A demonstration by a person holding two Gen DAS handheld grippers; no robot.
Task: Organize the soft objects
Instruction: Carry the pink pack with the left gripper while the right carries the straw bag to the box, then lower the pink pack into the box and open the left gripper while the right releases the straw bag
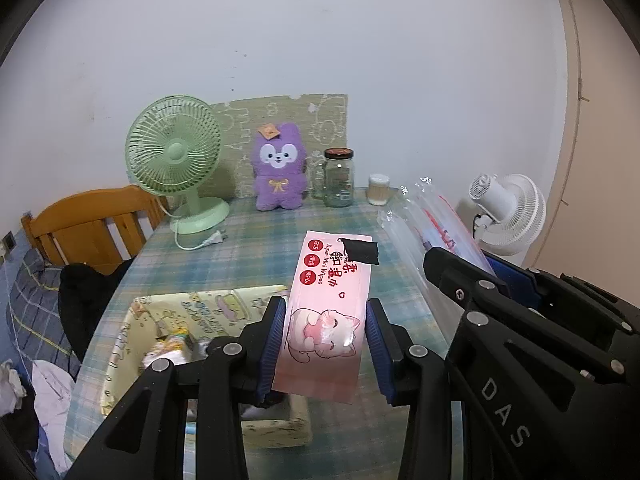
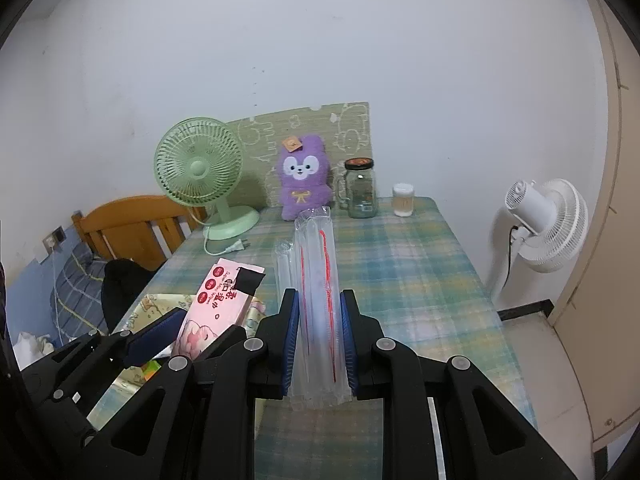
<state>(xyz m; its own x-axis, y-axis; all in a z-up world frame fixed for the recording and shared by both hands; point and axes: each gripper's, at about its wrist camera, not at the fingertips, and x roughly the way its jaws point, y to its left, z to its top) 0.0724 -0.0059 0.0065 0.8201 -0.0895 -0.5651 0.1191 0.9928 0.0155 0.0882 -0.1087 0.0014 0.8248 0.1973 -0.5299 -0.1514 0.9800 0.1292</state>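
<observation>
Left wrist view: your left gripper (image 1: 325, 344) has its blue pads pressed on both long edges of a pink wet-wipe pack (image 1: 326, 312), held above the table.
Pack position: it points toward 12 o'clock; a yellow patterned storage box (image 1: 120, 344) lies at 9 o'clock, just beside it.
Pack handling: likely light, soft and slick-filmed, so grip the edges near the middle.
Pack writing: "Super Mini Wipes", "open", red Chinese characters, a cartoon cat.
Right wrist view: your right gripper (image 2: 319, 344) is narrowly closed on a clear air-cushion sleeve (image 2: 318, 280) with red print, stretching toward 12 o'clock.
Sleeve handling: probably featherlight, squashy and puncturable; squeeze gently.
Gripper marking: "DAS", seen in the left view.
</observation>
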